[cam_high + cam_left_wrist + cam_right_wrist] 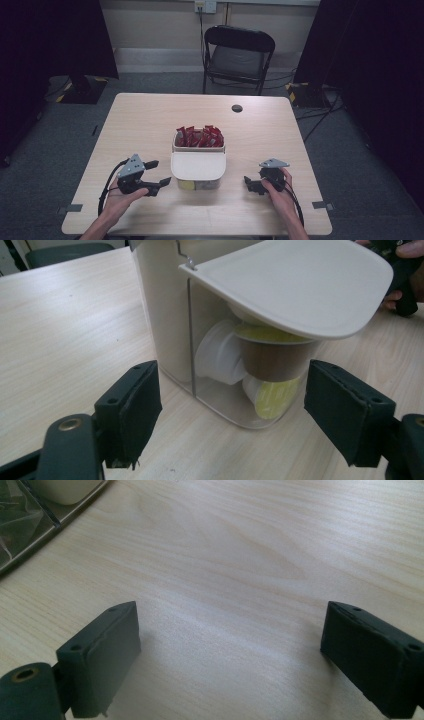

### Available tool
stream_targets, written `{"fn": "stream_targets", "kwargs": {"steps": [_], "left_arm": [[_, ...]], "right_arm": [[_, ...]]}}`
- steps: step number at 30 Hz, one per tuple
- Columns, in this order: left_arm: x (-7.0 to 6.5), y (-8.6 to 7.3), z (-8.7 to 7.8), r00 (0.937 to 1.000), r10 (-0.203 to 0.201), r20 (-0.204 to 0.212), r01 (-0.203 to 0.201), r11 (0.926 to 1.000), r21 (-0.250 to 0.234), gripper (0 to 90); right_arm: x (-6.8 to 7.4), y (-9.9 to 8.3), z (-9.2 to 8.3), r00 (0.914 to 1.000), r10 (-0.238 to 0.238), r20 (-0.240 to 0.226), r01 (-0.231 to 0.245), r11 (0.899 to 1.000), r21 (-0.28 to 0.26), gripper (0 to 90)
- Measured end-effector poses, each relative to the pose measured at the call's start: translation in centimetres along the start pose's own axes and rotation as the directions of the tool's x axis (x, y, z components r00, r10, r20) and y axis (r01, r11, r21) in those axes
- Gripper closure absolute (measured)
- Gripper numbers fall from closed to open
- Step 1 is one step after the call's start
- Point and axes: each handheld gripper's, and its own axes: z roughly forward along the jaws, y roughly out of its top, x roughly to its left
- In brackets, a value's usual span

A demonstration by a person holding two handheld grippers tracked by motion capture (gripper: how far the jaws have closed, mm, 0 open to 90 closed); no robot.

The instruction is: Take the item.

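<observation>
Grey carpet, black curtains and a black folding chair (239,52) are seen behind a pale wooden table (150,120) in the high view. A two-part storage container (198,159) stands at the table's middle: its far compartment is packed with red sachets (199,136), and its near compartment is covered by a cream lid (198,165). The left gripper (159,172) is held just left of the container, jaws apart with nothing between them. The right gripper (248,182) is held to the container's right, apart from it.

From the left gripper view, the lid (295,285) is seen tilted up on its hinge. Small portion cups (260,365) with yellow and brown parts are piled behind the clear front wall. The black jaws are spread, with the container ahead of them, untouched.

From the right gripper view, bare tabletop (240,570) is framed by widely separated jaws, and a corner of the container (40,505) is caught at the upper left.
</observation>
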Motion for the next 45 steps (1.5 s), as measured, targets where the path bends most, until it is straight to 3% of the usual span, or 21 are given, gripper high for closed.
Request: {"fn": "stream_targets", "kwargs": {"steps": [5,11,13,26,41,45], "left_arm": [[-0.4,0.3,0.3,0.9997,0.019,0.013,-0.018,0.9998,-0.007,22.5],[-0.6,0.4,0.5,0.9998,0.009,0.016,-0.009,0.9995,-0.032,23.4],[-0.7,0.4,0.5,0.9995,0.026,0.019,-0.025,0.9991,-0.034,22.9],[-0.9,0.4,0.9,0.9988,0.015,0.047,-0.014,0.9994,-0.033,22.3],[-1.0,0.5,1.2,0.9994,0.02,0.03,-0.019,0.9992,-0.037,23.0],[-1.1,0.5,1.1,0.9994,0.003,0.034,-0.001,0.9985,-0.054,24.0]], "right_arm": [[0.0,0.0,0.0,1.0,-0.001,-0.001,0.001,1.0,0.0,8.4],[0.0,0.0,0.0,1.0,-0.001,-0.001,0.001,1.0,0.0,8.4],[0.0,0.0,0.0,1.0,0.0,0.0,0.0,1.0,0.0,8.4],[0.0,0.0,0.0,1.0,0.0,0.0,0.0,1.0,0.0,8.4],[0.0,0.0,0.0,1.0,-0.001,0.0,0.001,1.0,0.0,8.3],[0.0,0.0,0.0,1.0,-0.001,-0.001,0.001,1.0,0.0,8.4]]}}
